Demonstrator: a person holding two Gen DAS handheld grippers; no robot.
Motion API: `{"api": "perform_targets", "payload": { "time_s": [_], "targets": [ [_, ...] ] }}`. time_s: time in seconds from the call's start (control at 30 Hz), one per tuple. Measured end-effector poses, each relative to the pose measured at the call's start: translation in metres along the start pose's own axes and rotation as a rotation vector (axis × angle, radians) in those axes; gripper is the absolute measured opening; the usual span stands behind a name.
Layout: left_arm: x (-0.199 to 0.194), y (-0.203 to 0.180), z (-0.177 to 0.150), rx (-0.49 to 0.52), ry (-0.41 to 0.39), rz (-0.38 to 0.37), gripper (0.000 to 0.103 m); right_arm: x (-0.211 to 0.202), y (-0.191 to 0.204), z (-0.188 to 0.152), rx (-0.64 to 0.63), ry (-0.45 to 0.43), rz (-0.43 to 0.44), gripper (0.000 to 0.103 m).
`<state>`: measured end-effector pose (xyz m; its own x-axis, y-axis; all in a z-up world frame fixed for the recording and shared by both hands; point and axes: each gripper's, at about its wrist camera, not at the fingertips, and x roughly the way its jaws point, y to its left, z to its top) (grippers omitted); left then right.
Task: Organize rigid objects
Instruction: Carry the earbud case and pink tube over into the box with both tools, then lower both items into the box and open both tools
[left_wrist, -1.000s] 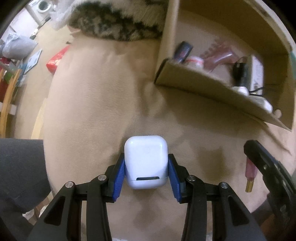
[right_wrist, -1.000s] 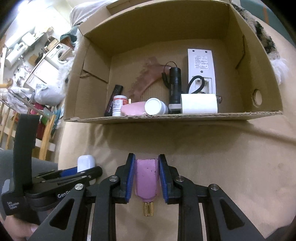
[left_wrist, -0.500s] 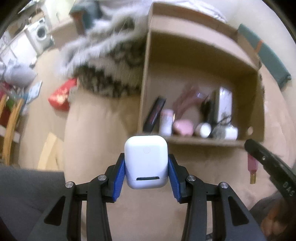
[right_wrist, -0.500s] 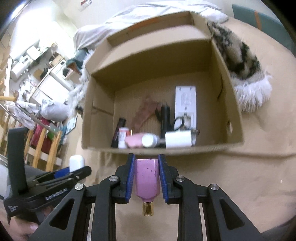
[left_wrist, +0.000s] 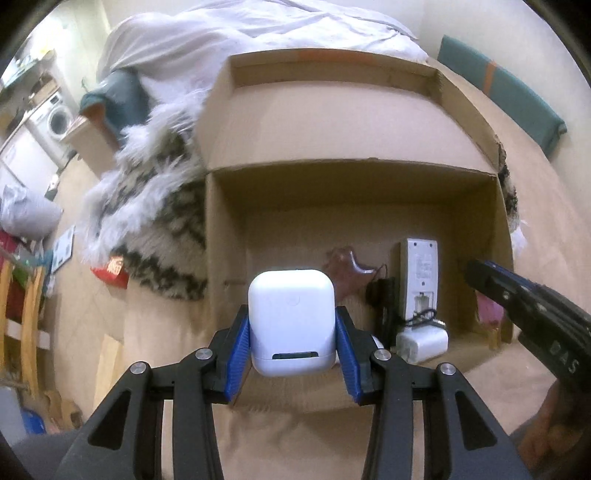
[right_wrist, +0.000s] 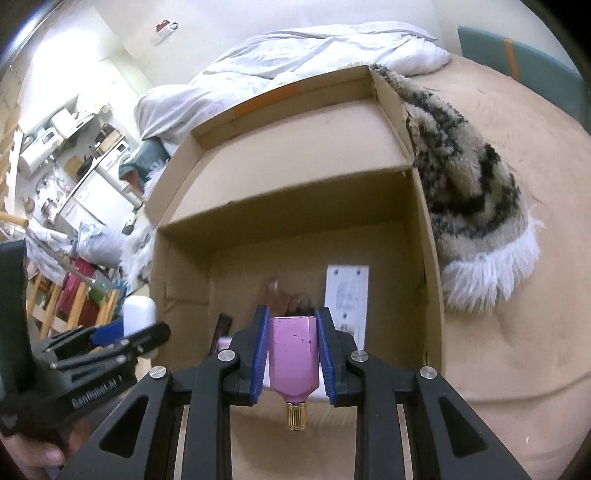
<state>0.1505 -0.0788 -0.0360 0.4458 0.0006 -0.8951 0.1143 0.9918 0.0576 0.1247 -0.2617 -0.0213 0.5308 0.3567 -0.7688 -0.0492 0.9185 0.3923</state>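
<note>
My left gripper (left_wrist: 291, 323) is shut on a white earbud case (left_wrist: 291, 321), held just in front of the open cardboard box (left_wrist: 347, 125). My right gripper (right_wrist: 292, 334) is shut on a pink bottle with a gold cap (right_wrist: 293, 358), also at the box's open front (right_wrist: 295, 155). Inside the box lie a white remote (left_wrist: 419, 280), a white charger (left_wrist: 423, 341), a black item (left_wrist: 384, 306) and a brownish piece (left_wrist: 345, 264). The right gripper shows at the right edge of the left wrist view (left_wrist: 524, 306); the left gripper and case show in the right wrist view (right_wrist: 138, 317).
The box lies on a tan bed cover (right_wrist: 517, 258). A furry patterned blanket (right_wrist: 469, 199) sits right of the box and also left of it (left_wrist: 155, 206). A white duvet (left_wrist: 258, 33) is behind. A red packet (left_wrist: 110, 271) and room clutter (right_wrist: 66, 155) lie at the left.
Both grippers have lifted and moved toward the box opening with their objects still held. The box now fills both views and its interior is seen from nearer and more head-on.
</note>
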Motion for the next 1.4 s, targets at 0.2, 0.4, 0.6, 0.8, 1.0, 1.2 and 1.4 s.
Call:
{"api": "perform_targets", "payload": {
  "time_s": [0.2, 0.4, 0.6, 0.8, 1.0, 1.2, 1.4],
  "targets": [
    [0.036, -0.004, 0.005, 0.004, 0.018, -0.082, 0.04, 0.028, -0.01, 0.008, 0.024, 0.027, -0.013, 0.027],
    [0.064, 0.001, 0.002, -0.025, 0.036, -0.09, 0.04, 0.045, -0.019, -0.001, 0.078, 0.044, 0.001, 0.027],
    [0.07, -0.003, 0.006, -0.017, 0.012, -0.078, 0.04, 0.052, -0.022, 0.007, 0.077, 0.03, -0.015, 0.027],
    [0.076, -0.01, 0.009, -0.034, 0.017, -0.091, 0.04, 0.059, -0.023, 0.009, 0.101, 0.022, -0.026, 0.027],
    [0.071, -0.008, 0.007, -0.043, 0.014, -0.105, 0.041, 0.057, -0.022, 0.011, 0.106, 0.01, -0.017, 0.027],
    [0.05, 0.0, 0.011, -0.046, -0.029, -0.097, 0.064, 0.052, -0.025, 0.016, 0.127, -0.013, -0.016, 0.034],
    [0.032, 0.002, 0.006, -0.05, -0.033, -0.154, 0.066, 0.036, -0.011, 0.019, 0.079, -0.072, 0.016, 0.077]
  ]
}}
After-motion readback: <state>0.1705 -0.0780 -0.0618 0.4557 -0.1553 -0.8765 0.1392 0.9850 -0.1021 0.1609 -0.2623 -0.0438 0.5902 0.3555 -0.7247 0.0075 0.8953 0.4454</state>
